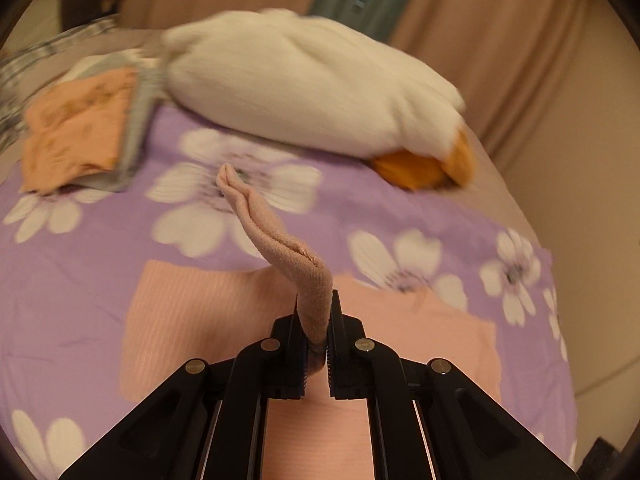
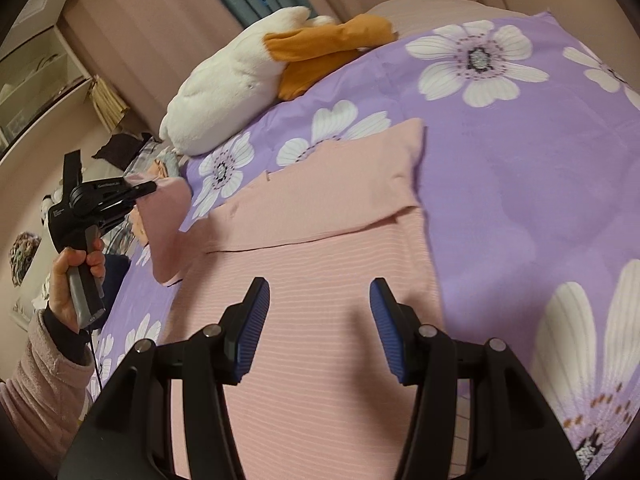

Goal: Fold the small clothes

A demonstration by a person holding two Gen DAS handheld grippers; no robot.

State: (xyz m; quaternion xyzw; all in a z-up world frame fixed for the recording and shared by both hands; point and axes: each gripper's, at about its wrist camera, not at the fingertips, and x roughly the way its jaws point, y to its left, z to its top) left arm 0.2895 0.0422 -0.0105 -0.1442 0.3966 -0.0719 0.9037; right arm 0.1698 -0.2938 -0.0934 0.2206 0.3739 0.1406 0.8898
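A pink ribbed garment (image 2: 320,248) lies flat on the purple flowered bedspread (image 2: 520,184), its right sleeve (image 2: 384,160) folded across the body. My left gripper (image 1: 316,320) is shut on the garment's left sleeve (image 1: 272,236) and holds it lifted above the bed; in the right wrist view the left gripper (image 2: 148,189) is at the left, with the sleeve (image 2: 164,224) hanging from it. My right gripper (image 2: 318,292) is open and empty, hovering over the lower body of the garment.
A white plush duck (image 1: 304,88) with orange feet lies at the far side of the bed. A stack of folded clothes (image 1: 80,128) sits at the far left. Curtains (image 1: 480,40) hang behind the bed. A shelf (image 2: 36,68) stands at the left.
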